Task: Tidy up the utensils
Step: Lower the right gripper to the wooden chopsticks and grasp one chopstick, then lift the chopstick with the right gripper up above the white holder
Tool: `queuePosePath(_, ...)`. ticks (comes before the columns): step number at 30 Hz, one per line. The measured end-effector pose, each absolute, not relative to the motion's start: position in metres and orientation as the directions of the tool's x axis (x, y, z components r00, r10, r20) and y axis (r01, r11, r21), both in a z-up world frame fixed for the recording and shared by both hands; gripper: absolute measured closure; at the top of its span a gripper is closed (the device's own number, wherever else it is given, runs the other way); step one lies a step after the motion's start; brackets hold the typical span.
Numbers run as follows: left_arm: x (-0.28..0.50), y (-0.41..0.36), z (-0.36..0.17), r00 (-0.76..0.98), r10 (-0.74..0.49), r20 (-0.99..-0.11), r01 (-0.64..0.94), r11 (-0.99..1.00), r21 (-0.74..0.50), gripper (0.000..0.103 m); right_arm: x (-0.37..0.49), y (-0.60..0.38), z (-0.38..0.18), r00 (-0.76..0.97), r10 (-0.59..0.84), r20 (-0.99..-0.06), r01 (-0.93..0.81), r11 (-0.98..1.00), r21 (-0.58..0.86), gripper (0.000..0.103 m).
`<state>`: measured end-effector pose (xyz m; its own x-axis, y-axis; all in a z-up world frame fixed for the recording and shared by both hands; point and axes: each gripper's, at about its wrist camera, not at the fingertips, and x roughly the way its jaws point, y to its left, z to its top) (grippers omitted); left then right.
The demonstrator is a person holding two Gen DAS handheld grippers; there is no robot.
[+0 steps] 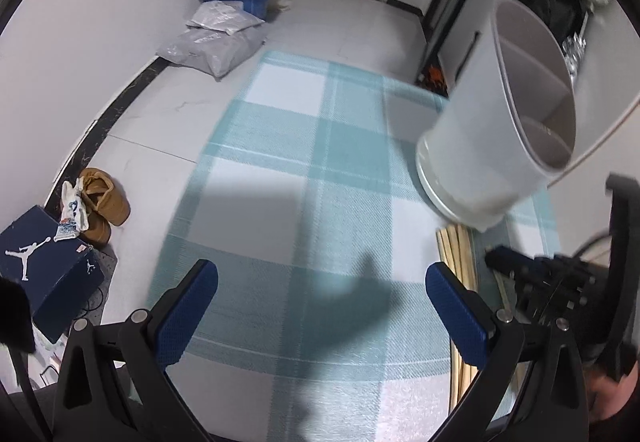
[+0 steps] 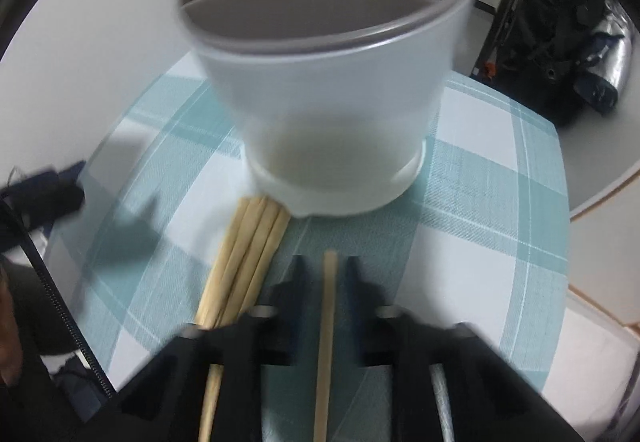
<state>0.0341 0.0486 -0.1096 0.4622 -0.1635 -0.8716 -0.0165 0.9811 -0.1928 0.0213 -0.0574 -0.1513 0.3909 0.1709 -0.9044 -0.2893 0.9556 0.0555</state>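
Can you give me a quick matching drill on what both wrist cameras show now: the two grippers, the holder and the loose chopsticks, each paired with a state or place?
Things:
1. left gripper
2. right gripper
3. utensil holder
4. bundle of chopsticks

States or places:
A. shut on a single chopstick
B. lying flat on the checked cloth, ends by the holder's base
C. open, nothing between the pads
D. standing upright, no utensils visible inside

Pairs: 1-C, 2-A, 3-D, 4-B
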Motion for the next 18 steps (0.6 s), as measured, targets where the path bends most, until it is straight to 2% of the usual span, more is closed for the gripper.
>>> queuePosePath(5,0.036,0.025,-0.116,0.437,-0.146,-0.888,0.031,0.989,-0.147,0.001,0.033,-0.087,-0.148,0.390,0.303,-0.869,-0.208,0.949,0.237,0.098)
queuePosePath(10,0.040,0.011,-0.128,0.399,-0.108,-0.910,0.053,0.994,-0.095,0.001,0.036,-0.114,-0.132,0.432,0.449,-0.782,-0.124,0.889,0.442,0.098)
queuePosePath(18,0.045,0.000,-0.136,0.367,-0.076,-0.927,0.063,0.996,-0.057,0.001,0.031,-0.147,-0.112,0.501,0.557,-0.662,-0.051,0.783,0.621,0.098)
